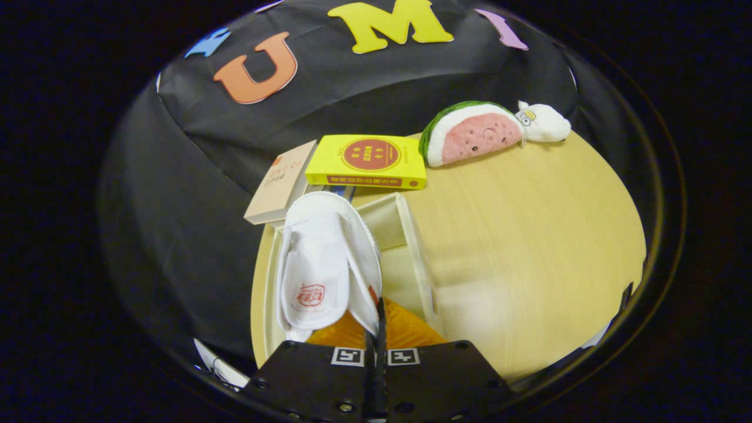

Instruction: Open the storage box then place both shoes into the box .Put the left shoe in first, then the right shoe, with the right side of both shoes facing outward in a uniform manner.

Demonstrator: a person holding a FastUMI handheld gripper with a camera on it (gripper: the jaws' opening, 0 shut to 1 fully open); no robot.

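Pinching the right slipper's [359, 258] sole edge, the gripper [379, 320] has its orange fingers [411, 332] closed together over the open box [418, 258], beside the left slipper [311, 276].

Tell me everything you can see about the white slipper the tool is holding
The white slipper is a soft, cloth-like open-back slipper with a red round mark on its upper band. It hangs upright, toe end away from the tool, sole edge showing at its right. The orange fingers look closed together on its lower edge. It hovers over the open cream box on the wooden table; whether it touches the box is unclear.
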